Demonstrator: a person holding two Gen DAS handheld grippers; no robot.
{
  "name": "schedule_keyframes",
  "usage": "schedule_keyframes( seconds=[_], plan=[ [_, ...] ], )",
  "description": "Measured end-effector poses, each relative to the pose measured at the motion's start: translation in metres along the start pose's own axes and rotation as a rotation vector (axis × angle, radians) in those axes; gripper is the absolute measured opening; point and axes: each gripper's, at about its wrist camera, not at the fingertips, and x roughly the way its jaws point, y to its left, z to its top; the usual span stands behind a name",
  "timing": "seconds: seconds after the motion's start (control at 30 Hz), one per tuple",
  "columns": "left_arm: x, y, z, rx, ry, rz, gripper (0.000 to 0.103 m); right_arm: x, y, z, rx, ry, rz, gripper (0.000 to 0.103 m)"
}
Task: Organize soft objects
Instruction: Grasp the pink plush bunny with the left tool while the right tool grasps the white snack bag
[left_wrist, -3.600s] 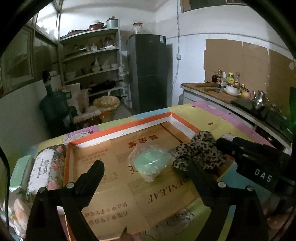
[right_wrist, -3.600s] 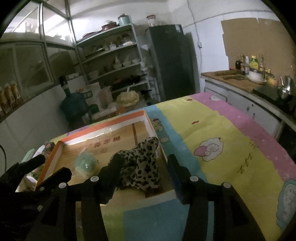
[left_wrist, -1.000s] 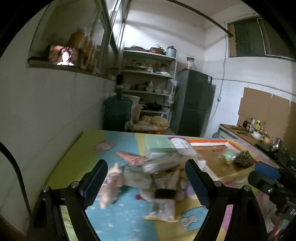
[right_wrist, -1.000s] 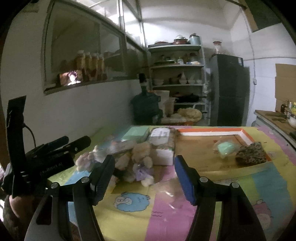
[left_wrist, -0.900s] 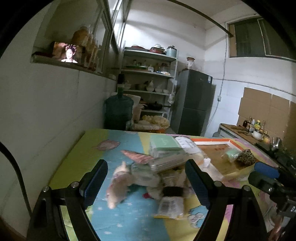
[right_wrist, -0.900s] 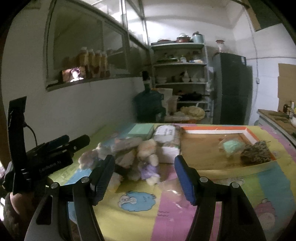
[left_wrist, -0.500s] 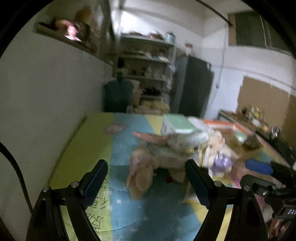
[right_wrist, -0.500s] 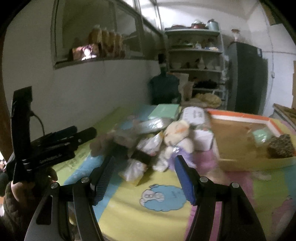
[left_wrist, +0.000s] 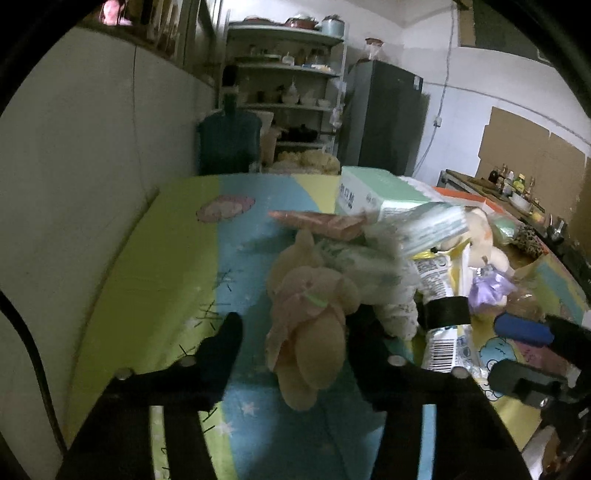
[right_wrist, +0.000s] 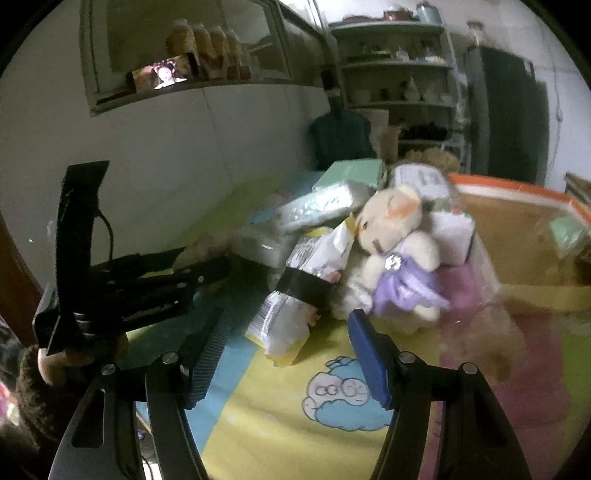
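Left wrist view: left gripper (left_wrist: 291, 332) jaws are closing around the peach plush toy (left_wrist: 310, 317) at 6 o'clock in the frame. The toy sits between them, the right finger looks to touch it, the left finger is still clear. It lies on the cartoon-print mat (left_wrist: 166, 258) at the near edge of the pile.

Handling guess: light, squashy, fuzzy pile fabric, limbs will flop. Best hold is across the fat rounded body, not a limb; deep bite so it doesn't slide out.

Right gripper (right_wrist: 288, 347) jaws stand apart, nothing between them, aimed at the pile. At 12 o'clock: crinkly yellow-white snack bag (right_wrist: 299, 295), probably slippery. At 1 o'clock: cream bear in a purple dress (right_wrist: 399, 258), soft. Cardboard tray (right_wrist: 517, 199) with orange rim at 2 o'clock, stiff, flat.
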Motion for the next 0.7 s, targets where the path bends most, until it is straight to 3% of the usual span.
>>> schedule_keyframes(
  seconds=[0.1, 0.53, 0.57, 0.67, 0.7],
  plan=[
    [0.003, 0.002, -0.004, -0.012, 0.008, -0.017, 0.029, 0.008, -0.001, 0.000, 0.026, 0.015, 0.032, 0.069],
    [-0.004, 0.023, -0.008, -0.116, -0.054, -0.059, 0.026, 0.038, -0.005, 0.002, 0.143, 0.074, 0.065, 0.068],
    [-0.005, 0.025, -0.009, -0.125, -0.059, -0.062, 0.026, 0.039, -0.004, 0.002, 0.140, 0.076, 0.059, 0.066],
    [-0.007, 0.028, -0.010, -0.139, -0.066, -0.069, 0.026, 0.040, 0.001, 0.001, 0.118, 0.078, 0.019, 0.045],
    [-0.007, 0.028, -0.010, -0.143, -0.071, -0.067, 0.026, 0.040, 0.002, 0.001, 0.111, 0.079, 0.005, 0.043]
  ],
)
